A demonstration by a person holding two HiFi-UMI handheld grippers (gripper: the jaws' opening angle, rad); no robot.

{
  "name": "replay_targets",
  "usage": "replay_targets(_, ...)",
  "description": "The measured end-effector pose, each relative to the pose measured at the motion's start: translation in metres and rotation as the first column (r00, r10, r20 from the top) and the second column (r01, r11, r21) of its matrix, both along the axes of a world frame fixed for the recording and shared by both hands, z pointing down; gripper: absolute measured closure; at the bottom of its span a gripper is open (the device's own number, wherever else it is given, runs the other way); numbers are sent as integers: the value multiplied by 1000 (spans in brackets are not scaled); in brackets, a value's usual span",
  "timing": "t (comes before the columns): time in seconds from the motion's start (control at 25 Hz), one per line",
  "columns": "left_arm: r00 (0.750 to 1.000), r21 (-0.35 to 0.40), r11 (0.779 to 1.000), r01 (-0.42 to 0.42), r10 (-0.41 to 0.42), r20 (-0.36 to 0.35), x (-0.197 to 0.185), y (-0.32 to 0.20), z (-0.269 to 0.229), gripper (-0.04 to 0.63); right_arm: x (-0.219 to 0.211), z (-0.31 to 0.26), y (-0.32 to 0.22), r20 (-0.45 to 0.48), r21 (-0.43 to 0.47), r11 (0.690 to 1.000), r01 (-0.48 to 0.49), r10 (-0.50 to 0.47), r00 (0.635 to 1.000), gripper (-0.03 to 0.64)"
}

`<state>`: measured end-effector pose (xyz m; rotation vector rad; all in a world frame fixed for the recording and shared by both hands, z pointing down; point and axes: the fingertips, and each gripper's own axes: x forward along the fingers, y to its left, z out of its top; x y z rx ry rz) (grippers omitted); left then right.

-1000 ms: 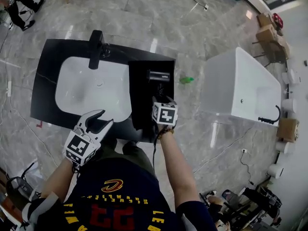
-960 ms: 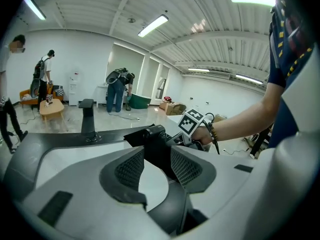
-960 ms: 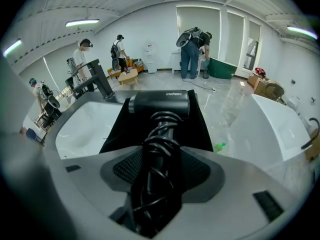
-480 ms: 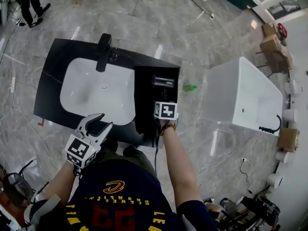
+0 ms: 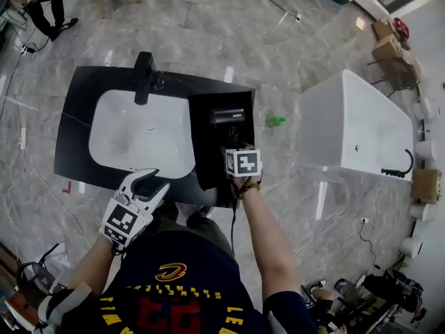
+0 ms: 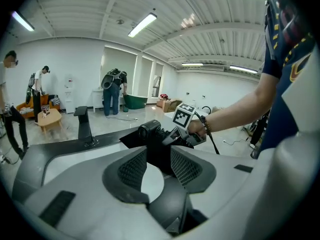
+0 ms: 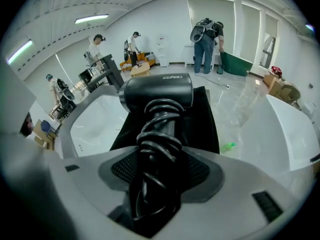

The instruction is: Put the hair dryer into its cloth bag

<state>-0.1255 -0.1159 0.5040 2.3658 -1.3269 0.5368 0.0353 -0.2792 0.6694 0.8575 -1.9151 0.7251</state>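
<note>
The black hair dryer (image 5: 227, 115) lies on the black cloth bag (image 5: 208, 155), which is spread flat on the counter to the right of the basin. Its cord is wound round its handle (image 7: 159, 134). My right gripper (image 5: 233, 146) points steeply down at that handle, which sits between the wide-spread jaws; in the right gripper view (image 7: 160, 159) the pads flank it closely. At the counter's near edge my left gripper (image 5: 149, 180) is open and empty. The left gripper view (image 6: 155, 159) shows the dryer (image 6: 150, 129) and the right gripper (image 6: 182, 134) beyond its own jaws.
A white basin (image 5: 139, 134) is set in the black counter (image 5: 69, 138), with a black faucet (image 5: 142, 75) behind it. A white bathtub (image 5: 354, 124) stands to the right. A green bottle (image 5: 275, 121) lies on the marble floor between them. People stand far off.
The head view has swung a little. My right gripper stays at the dryer's handle on the bag. My left gripper has drifted slightly right along the counter's front edge.
</note>
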Motion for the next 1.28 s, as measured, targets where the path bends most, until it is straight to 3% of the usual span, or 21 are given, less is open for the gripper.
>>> replay_targets(0.28,984,51,983,-176,174,44,56,-16,-8,448,37,-56,32,155,-2,998,-55,54,986,382)
replay_targets(0.4,953,37,955,-294,290,84,89,-19,4,448,67,-74,56,178,-1,996,-94,93,980,382)
replay_targets(0.52,906,6,913,-408,404,122,128,-22,24,448,102,-80,82,181,-2,990,-138,136,974,382)
replay_targets(0.64,830,-46,849,-526,525,190,166,-24,54,448,131,-79,115,190,-17,978,-207,206,960,382)
replay_targets(0.84,664,-215,736,-642,674,323,202,-22,123,448,159,-67,175,203,-72,950,-305,313,928,382)
replay_targets(1.08,477,-403,666,-628,738,477,199,-26,179,449,172,-50,227,207,-142,932,-333,357,911,382)
replay_targets(1.12,456,-429,658,-618,745,487,195,-24,184,449,171,-47,234,208,-152,930,-335,362,909,382)
replay_targets(1.16,459,-440,660,-608,745,483,191,-24,185,470,169,-45,240,208,-162,928,-336,365,907,382)
replay_targets(1.2,493,-437,673,-597,737,462,188,-25,183,562,167,-42,245,209,-170,927,-335,366,907,382)
replay_targets(1.28,614,-408,715,-568,698,369,182,-29,169,578,160,-40,253,210,-182,929,-322,357,910,382)
